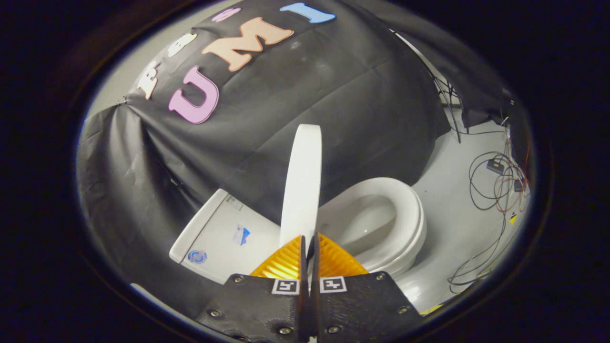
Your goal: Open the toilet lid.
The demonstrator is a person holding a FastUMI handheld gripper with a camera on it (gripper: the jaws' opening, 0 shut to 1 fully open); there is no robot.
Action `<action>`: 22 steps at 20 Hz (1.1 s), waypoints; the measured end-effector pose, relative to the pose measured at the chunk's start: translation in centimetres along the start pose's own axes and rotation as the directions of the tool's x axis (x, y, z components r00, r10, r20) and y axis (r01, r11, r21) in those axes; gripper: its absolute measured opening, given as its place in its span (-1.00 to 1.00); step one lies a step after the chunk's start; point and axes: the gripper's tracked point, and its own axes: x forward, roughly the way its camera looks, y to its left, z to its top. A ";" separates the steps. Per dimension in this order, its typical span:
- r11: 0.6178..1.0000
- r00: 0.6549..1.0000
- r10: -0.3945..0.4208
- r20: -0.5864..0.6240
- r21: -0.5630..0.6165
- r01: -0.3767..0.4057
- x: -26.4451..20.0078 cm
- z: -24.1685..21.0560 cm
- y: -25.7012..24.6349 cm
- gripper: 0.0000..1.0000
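Two fingers of the gripper [309,247] are pressed nearly together, with only a thin slit between them, and the lower edge of the raised toilet lid [301,183] sits in that slit; whether both fingers actually press on it cannot be told. The white lid stands on edge, seen nearly edge-on, rising straight up from the fingertips against the booth's black cloth wall [333,105].

To the right of the lid lies the open toilet seat [410,209], an oval ring around the bowl [367,224], uncovered and just beyond the right finger. To the left of the lid, the flat white top of the tank [214,238] carries a few small stickers and butts against the cloth wall.

Farther right, loose cables [495,190] coil across the pale floor [457,228], joined by small dark boxes, well apart from the toilet. A dark stand leg runs down at the far right near the edge of the cloth.

The gripper points forward and slightly downward at the lid's base, its two square marker tags side by side just behind the fingers.
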 end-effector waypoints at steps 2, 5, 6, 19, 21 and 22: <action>1.000 1.000 0.004 0.005 -0.023 -0.004 0.0 0.0 0.3 -0.97; 0.999 1.000 0.001 0.017 -0.051 0.000 -0.1 0.1 0.9 -0.97; 0.998 1.000 -0.003 0.020 -0.069 0.005 -0.1 0.1 1.0 -0.98; 0.983 0.998 -0.014 0.059 -0.184 0.025 -0.3 0.2 3.9 -0.97; 0.978 0.997 -0.018 0.069 -0.205 0.032 -0.3 0.3 4.2 -0.97; 0.977 0.997 -0.019 0.071 -0.213 0.034 -0.3 0.2 4.5 -0.97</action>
